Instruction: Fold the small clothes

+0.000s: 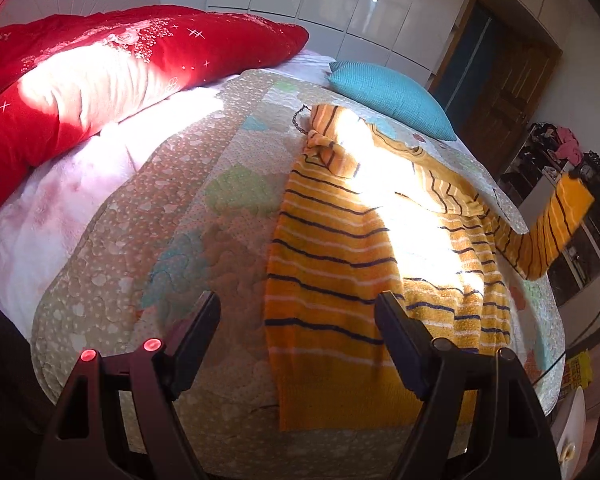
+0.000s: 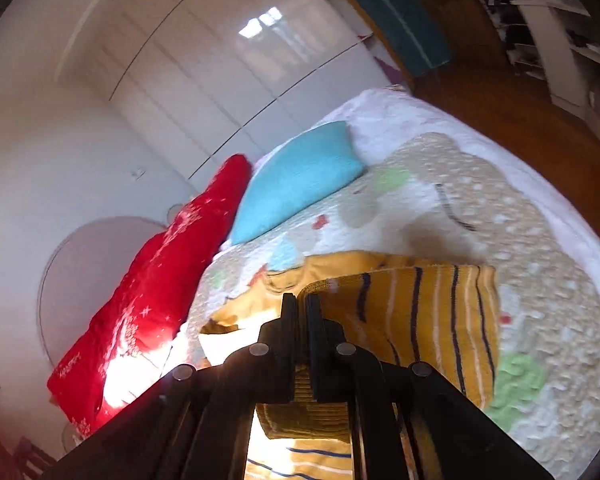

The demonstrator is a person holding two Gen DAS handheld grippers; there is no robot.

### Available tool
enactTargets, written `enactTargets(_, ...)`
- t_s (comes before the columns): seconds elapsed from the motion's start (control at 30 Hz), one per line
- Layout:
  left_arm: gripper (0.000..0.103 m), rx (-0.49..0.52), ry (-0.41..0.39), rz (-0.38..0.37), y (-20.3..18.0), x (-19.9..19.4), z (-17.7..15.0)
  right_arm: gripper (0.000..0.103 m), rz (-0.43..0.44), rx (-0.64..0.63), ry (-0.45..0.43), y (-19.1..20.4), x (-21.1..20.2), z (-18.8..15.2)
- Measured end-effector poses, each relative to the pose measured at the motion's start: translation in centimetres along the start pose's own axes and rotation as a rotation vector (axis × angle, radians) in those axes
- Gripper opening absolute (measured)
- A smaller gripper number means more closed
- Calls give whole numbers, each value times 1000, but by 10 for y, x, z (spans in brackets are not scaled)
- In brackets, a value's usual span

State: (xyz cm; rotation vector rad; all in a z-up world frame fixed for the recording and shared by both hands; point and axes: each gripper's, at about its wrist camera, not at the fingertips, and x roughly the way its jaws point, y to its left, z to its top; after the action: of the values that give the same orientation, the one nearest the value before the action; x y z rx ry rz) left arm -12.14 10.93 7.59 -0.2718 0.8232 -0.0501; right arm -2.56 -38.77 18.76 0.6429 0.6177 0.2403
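Observation:
A small orange sweater [image 1: 332, 264] with dark and white stripes lies spread on the quilted mat [image 1: 172, 208] on the bed. My left gripper [image 1: 300, 316] stands open just above the sweater's lower left part, one finger over the mat, the other over the knit. One sleeve [image 1: 556, 228] is lifted off the bed at the right edge of that view. In the right wrist view my right gripper [image 2: 300, 304] is shut on that striped sleeve [image 2: 428, 320], which hangs folded beside the fingers, with the sweater's neck [image 2: 284, 280] behind.
A long red pillow [image 1: 100, 76] lies along the bed's far left and a blue cushion [image 1: 388, 96] sits at the head. White wardrobe doors [image 2: 204, 64] stand behind. A wooden door [image 1: 508, 80] and cluttered shelves [image 1: 560, 152] are at the right.

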Motion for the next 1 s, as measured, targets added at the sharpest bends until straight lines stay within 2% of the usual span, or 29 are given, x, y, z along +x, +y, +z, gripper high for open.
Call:
enactTargets(0.17, 82, -6, -8, 55, 28, 0, -5, 6, 92, -122, 158, 104, 123, -20)
enactTargets(0.3, 82, -45, 9, 79, 53, 5, -9, 6, 96, -174, 291, 156, 227, -56)
enactTargets(0.5, 82, -100, 29, 99, 81, 15, -14, 6, 48, -177, 469, 173, 359, -117)
enactTargets(0.53, 82, -105, 33, 99, 83, 17, -14, 9, 40, -186, 507, 172, 375, -127)
enactTargets(0.6, 82, -109, 41, 99, 83, 19, -16, 10, -26, -214, 561, 165, 399, -144)
enactTargets(0.63, 82, -108, 43, 98, 83, 20, -16, 11, -47, -214, 565, 161, 404, -148)
enactTargets(0.7, 82, -100, 39, 91, 78, 19, -15, 17, -31, -183, 562, 157, 402, -142)
enactTargets(0.77, 82, -92, 34, 84, 73, 18, -14, 51, 11, -182, 523, 161, 381, -130)
enactTargets(0.8, 82, -91, 32, 77, 71, 19, -13, 57, 22, -202, 495, 163, 361, -123)
enactTargets(0.83, 82, -93, 31, 66, 69, 18, -13, 61, 22, -229, 471, 166, 342, -117)
enactTargets(0.9, 82, -101, 32, 42, 64, 18, -11, 61, 31, -279, 457, 163, 304, -110)
enactTargets(1.0, 82, -113, 38, 2, 55, 20, -11, 64, 7, -313, 470, 131, 253, -101)
